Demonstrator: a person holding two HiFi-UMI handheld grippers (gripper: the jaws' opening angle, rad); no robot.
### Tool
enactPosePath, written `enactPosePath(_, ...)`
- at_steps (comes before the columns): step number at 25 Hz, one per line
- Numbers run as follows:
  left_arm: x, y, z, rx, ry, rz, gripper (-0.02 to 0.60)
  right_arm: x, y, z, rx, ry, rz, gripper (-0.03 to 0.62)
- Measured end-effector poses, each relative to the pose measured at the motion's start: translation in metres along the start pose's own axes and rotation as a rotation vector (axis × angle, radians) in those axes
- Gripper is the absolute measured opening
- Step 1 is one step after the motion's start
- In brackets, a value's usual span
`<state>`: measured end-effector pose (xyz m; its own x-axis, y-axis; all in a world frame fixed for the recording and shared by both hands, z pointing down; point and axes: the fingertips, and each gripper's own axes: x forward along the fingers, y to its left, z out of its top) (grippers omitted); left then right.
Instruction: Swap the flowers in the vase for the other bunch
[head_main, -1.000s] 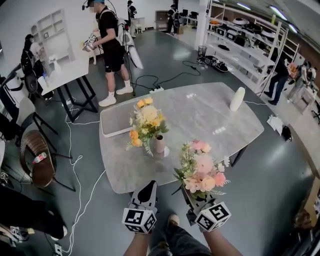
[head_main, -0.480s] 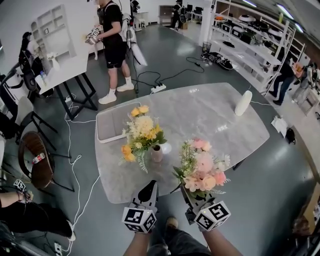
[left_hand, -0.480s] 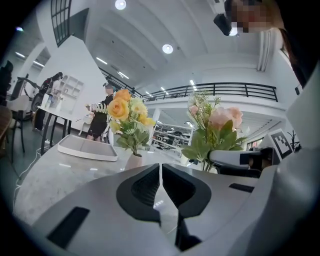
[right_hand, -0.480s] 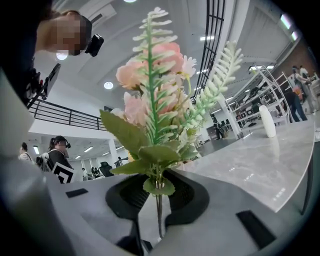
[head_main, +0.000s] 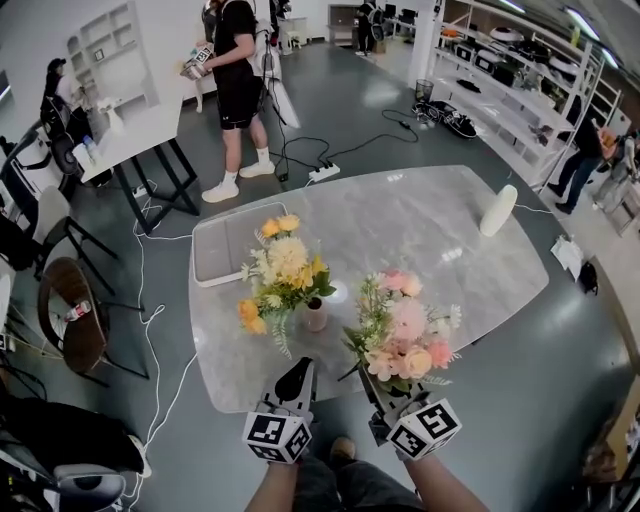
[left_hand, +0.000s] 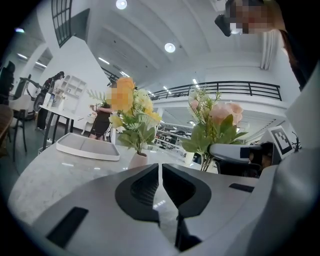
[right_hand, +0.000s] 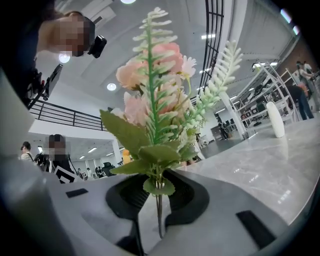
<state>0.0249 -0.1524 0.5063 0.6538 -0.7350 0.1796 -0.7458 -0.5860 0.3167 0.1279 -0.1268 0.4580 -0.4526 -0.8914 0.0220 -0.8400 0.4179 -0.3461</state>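
The right gripper (head_main: 380, 388) clamps the stems of the pink bunch (head_main: 405, 335), upright at the near edge of the marble table (head_main: 420, 225), just beside the vase (head_main: 316, 316) holding the yellow bunch (head_main: 283, 265). The left gripper (head_main: 298, 378) is clenched on nothing. A white tray (head_main: 215, 262) lies behind the vase, and a white cylinder (head_main: 498, 210) stands well apart.

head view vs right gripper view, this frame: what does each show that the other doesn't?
Head view only: the white tray at the far-left corner of the table, and the power strip on the floor.
Right gripper view only: the thin stems pinched between the jaws of the right hand-held gripper.
Both: the pink bunch, the white cylinder and the grey tabletop.
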Motion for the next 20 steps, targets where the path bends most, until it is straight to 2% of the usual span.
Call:
enactPosePath(7, 0.011, 0.011, 0.005, 0.033, -0.043, 0.020, 0.020, 0.010, 0.002, 0.015, -0.105, -0.087, -0.046, 0.086)
enactPosePath(13, 0.029, 0.029, 0.004, 0.030, -0.076, 0.024, 0.117, 0.031, -0.007, 0.018, -0.174, -0.135, -0.084, 0.085)
enactPosePath(20, 0.063, 0.050, 0.012, 0.003, -0.114, -0.018, 0.169, 0.058, -0.028, 0.016, -0.219, -0.149, -0.127, 0.086)
